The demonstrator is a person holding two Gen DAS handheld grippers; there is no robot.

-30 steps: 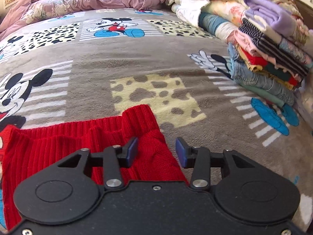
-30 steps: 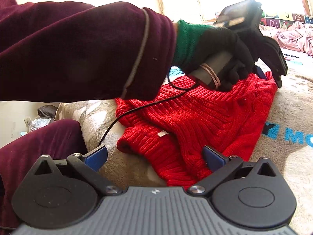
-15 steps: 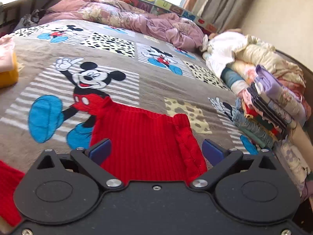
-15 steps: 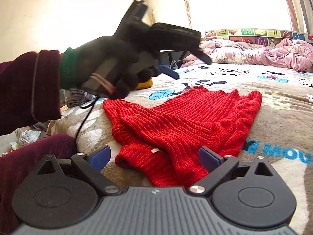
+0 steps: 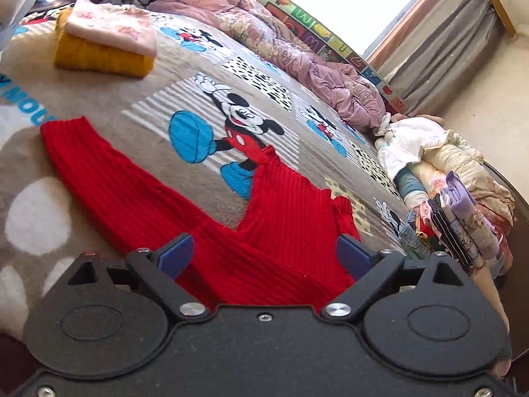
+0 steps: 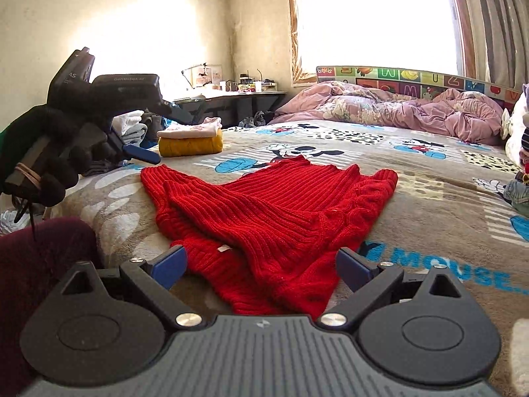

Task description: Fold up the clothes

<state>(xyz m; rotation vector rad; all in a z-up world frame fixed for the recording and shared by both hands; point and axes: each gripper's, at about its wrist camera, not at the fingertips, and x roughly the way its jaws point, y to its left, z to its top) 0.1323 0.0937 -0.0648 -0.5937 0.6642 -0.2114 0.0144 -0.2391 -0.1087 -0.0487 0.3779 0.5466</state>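
Both grippers have lifted away from the red knit sweater [image 6: 274, 211] since a second ago, when the left gripper [image 5: 264, 254] sat nearly closed on its hem and the left hand reached across it; now that gripper's blue pads are spread wide with nothing between them, and the right gripper [image 6: 261, 263] is spread and empty too. In the right wrist view the gloved left hand [image 6: 49, 152] holds its tool up at 9 o'clock, clear of the cloth. The fold looks to be between steps: the body seems doubled over, yet one sleeve [image 5: 109, 182] trails out flat toward 10 o'clock in the left wrist view. The next move probably calls for pinching that cuff and carrying it across onto the body without dragging the layers below. The sweater lies on the Mickey Mouse blanket [image 6: 429, 198], just ahead of both tools, thick ribbed wool, rumpled, with a small white tag [image 6: 224, 248] showing near its lower edge. Folded yellow and pink garments [image 6: 190, 139] rest well apart at 11 o'clock
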